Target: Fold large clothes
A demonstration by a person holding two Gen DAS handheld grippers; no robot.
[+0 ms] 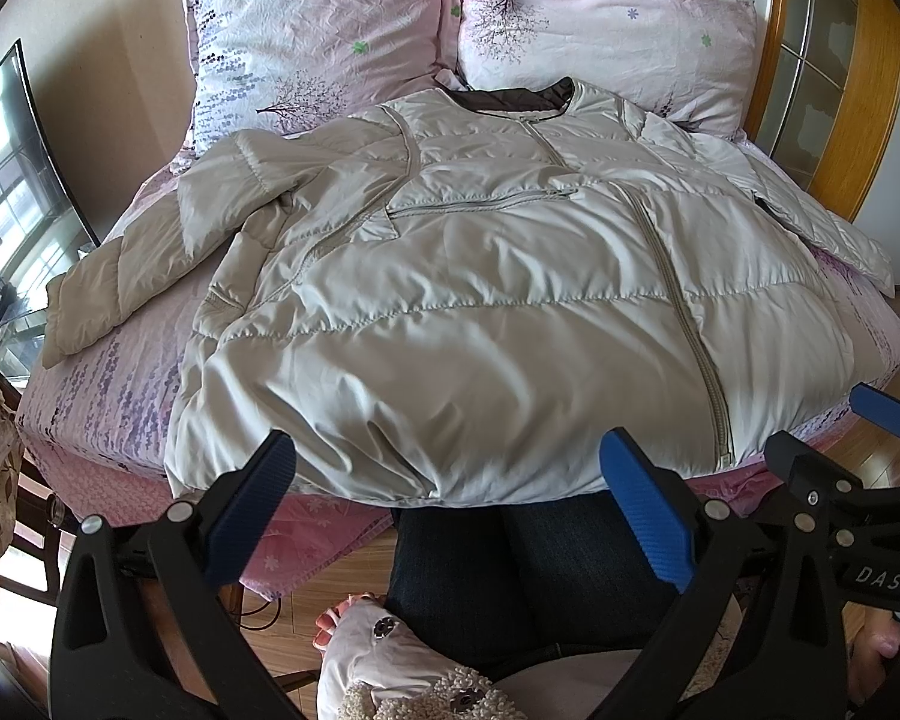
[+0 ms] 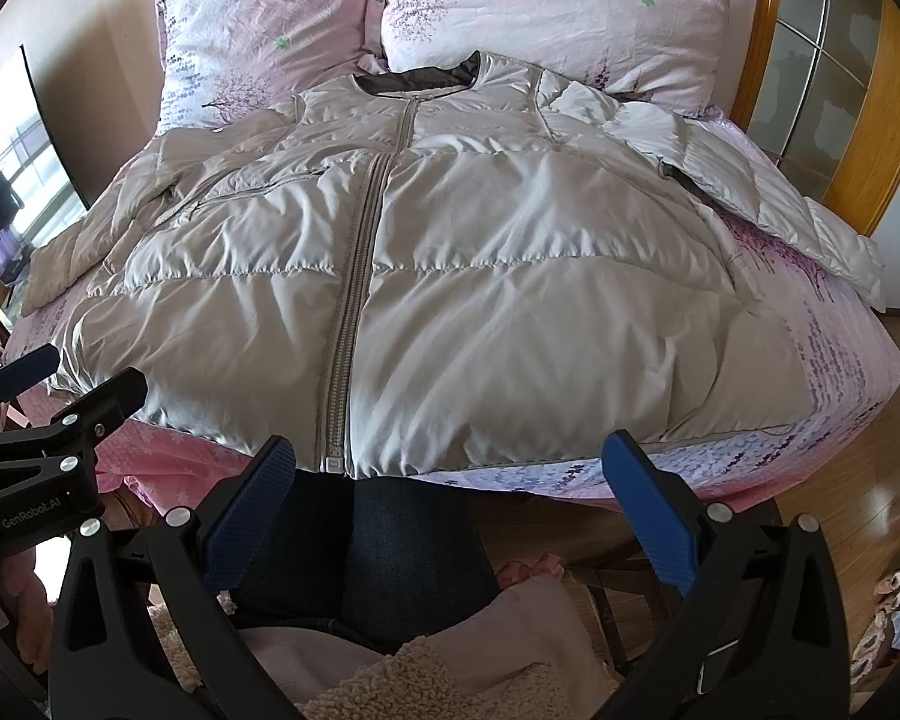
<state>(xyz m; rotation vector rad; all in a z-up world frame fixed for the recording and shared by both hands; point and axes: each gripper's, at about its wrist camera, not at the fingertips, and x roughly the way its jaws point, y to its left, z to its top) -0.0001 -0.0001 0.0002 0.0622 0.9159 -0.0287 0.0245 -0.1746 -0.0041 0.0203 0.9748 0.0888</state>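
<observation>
- Lettering: "DAS" in white on the black body of the right gripper point(image 1: 888, 420), seen at the right edge of the left wrist view; "GenRobot.AI" on the body of the left gripper point(image 2: 36, 372), seen at the left edge of the right wrist view.
- Left gripper: jaws spread wide, blue pads point(image 1: 645, 516) apart, nothing held, poised just off the near hem of the jacket.
- Right gripper: jaws likewise wide apart, empty, near the hem.
- Jacket point(image 1: 480, 276): beige quilted puffer, front up, zipper point(image 2: 354, 276) closed, dark collar at the far end, sleeves spread to left and right. It lies flat on the bed, hem overhanging the near edge.
- Bed point(image 2: 834, 360): pink and lilac floral sheet; two matching pillows point(image 1: 324, 30) at the far end.
- Room: wooden floor point(image 2: 858, 510), wood-framed glass panel point(image 2: 834, 72) at far right, dark screen point(image 1: 12, 168) at left.
</observation>
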